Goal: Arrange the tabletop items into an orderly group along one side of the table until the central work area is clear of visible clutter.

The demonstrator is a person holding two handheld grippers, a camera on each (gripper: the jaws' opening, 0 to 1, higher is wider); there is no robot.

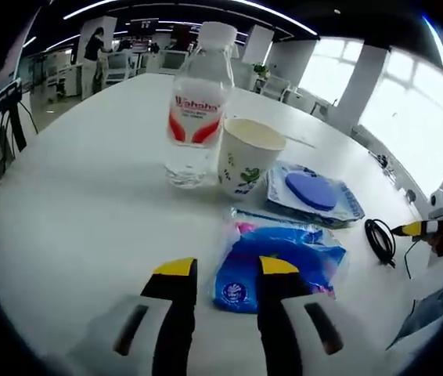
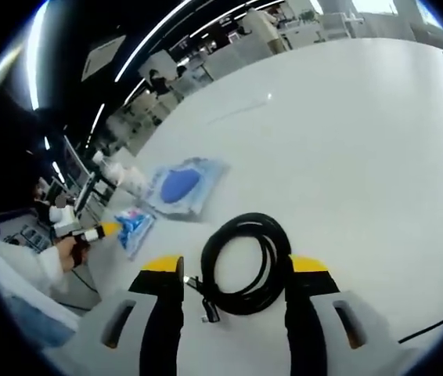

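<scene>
My left gripper is open just above the white table, and its right jaw overlaps a blue tissue pack. Behind the pack stand a clear water bottle with a red label and a paper cup, side by side. A flat blue packet with a round blue pad lies to their right. In the right gripper view, my right gripper is open, with a black coiled cable on the table between its jaws. The tissue pack and flat packet lie farther left.
The cable coil lies near the table's right edge, with the right gripper's yellow tip beside it. The left gripper and a hand come in from the left. Wide bare tabletop stretches beyond. Office desks and people stand far behind.
</scene>
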